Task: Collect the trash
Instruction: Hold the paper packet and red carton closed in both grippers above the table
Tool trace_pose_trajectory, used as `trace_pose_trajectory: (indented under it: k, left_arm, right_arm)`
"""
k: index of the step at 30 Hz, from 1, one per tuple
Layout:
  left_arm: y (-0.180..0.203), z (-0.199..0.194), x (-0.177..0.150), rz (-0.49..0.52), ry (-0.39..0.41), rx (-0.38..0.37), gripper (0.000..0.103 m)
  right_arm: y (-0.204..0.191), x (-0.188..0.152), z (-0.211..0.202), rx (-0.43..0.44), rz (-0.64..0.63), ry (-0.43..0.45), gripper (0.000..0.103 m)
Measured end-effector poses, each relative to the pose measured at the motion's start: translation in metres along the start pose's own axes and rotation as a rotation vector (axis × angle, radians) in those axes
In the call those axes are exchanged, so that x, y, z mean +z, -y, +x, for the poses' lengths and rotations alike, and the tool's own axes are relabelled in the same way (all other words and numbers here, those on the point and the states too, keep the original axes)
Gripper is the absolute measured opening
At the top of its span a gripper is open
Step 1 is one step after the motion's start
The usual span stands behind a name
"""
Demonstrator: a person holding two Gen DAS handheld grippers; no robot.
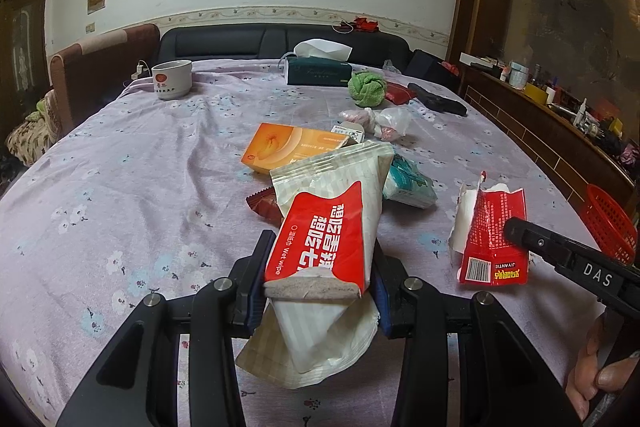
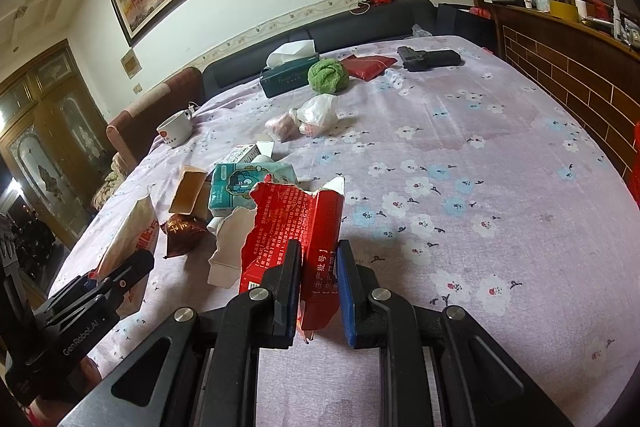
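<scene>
A table covered in a lilac flowered cloth (image 1: 140, 163) fills both views; the left gripper (image 1: 320, 291) is clamped on a red and white wet-wipe packet (image 1: 324, 235), which is lifted above the cloth and tilts away from the camera; the right gripper (image 2: 318, 267) is closed tight on a torn red carton (image 2: 296, 223), held upright with its ragged open end pointing away. More litter lies on the cloth just past the two held pieces: an orange box (image 1: 288, 147), a teal tissue pack (image 1: 408, 183), a dark red snack wrapper (image 1: 262, 205) and a knotted clear plastic bag (image 1: 392, 123). Farther back stand a white mug (image 1: 172, 79), a dark green tissue box (image 1: 318, 71) and a green balled cloth (image 1: 366, 87). A red basket (image 1: 610, 227) sits at the table's right edge.
</scene>
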State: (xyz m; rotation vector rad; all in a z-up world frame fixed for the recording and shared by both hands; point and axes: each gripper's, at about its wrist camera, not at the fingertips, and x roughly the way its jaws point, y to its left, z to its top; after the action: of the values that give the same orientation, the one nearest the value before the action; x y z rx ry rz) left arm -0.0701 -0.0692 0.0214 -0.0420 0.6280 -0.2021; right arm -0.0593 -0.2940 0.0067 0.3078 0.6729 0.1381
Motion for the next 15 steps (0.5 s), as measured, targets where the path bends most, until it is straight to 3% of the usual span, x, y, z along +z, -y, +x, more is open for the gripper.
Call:
trace_pose_trajectory:
  k: [15]
  left_arm:
    - [0.0007,0.0016,0.0004,0.007,-0.007,0.016,0.041]
  right_arm:
    - [-0.0016,-0.0008,0.0002,0.014,-0.006,0.000,0.018]
